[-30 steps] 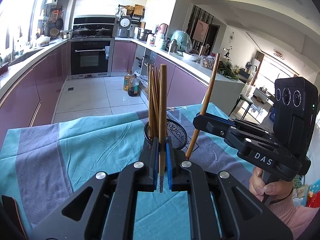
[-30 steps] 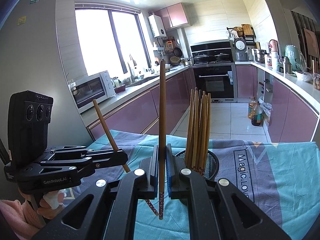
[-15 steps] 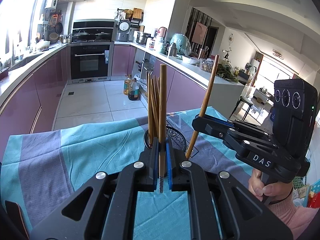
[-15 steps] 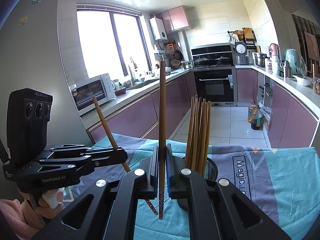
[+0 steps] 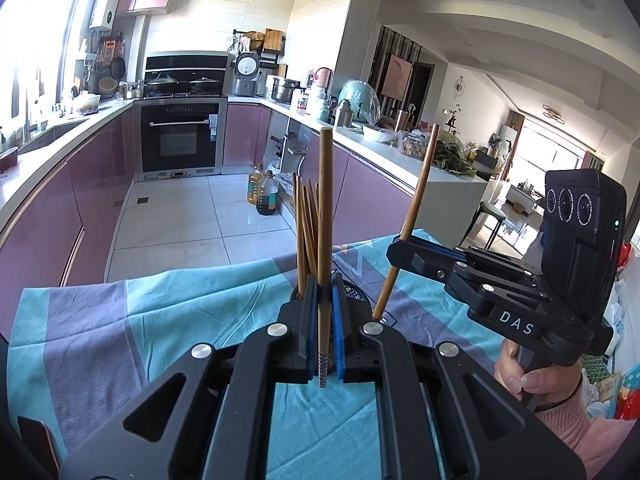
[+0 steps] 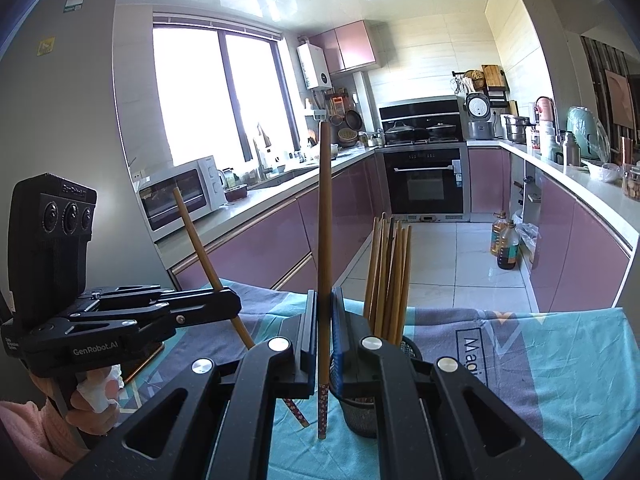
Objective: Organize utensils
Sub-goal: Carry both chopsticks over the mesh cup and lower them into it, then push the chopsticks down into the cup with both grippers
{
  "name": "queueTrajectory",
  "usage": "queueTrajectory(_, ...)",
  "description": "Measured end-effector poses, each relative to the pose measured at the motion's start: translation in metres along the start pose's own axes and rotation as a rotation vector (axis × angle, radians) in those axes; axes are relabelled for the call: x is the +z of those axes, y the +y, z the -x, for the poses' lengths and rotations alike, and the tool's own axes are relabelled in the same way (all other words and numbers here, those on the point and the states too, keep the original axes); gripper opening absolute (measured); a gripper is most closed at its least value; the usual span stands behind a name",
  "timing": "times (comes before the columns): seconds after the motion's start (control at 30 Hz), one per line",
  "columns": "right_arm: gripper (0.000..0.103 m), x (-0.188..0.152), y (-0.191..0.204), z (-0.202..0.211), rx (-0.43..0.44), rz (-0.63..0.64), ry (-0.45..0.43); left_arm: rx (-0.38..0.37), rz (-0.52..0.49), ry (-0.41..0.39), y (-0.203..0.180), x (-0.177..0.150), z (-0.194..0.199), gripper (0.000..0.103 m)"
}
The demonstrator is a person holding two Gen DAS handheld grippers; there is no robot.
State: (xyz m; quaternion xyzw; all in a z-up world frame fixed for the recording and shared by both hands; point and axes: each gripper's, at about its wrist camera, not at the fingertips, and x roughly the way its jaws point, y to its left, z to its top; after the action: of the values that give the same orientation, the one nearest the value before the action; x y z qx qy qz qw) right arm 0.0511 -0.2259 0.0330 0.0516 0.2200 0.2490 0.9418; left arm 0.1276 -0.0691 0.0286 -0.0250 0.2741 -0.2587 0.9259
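Your left gripper [image 5: 324,336] hid most of the mesh holder [image 6: 362,412] at twelve o'clock. Its jaws were clamped on one upright chopstick [image 5: 325,240]; your right gripper [image 6: 320,340] clamped another chopstick [image 6: 324,240] beside the holder's bundle [image 6: 388,276].

Brown chopsticks [image 6: 387,276], black mesh holder [image 6: 362,414], teal-grey tablecloth [image 5: 132,316]

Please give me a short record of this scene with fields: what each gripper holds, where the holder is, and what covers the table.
left gripper: shut on one chopstick, held upright
right gripper: shut on a second chopstick, held upright
holder: dark mesh cup on the table, just beyond both grippers
holder contents: bundle of chopsticks standing in it
table cover: teal and grey cloth
setting: kitchen with purple cabinets
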Motion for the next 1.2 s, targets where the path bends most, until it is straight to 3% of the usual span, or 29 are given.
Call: queueTrajectory(1.2, 0.006, 0.02, -0.002, 0.0, -0.028, 0.032, -0.038, -0.013, -0.029, -0.067, -0.007, 0.011, 0.021, 0.007)
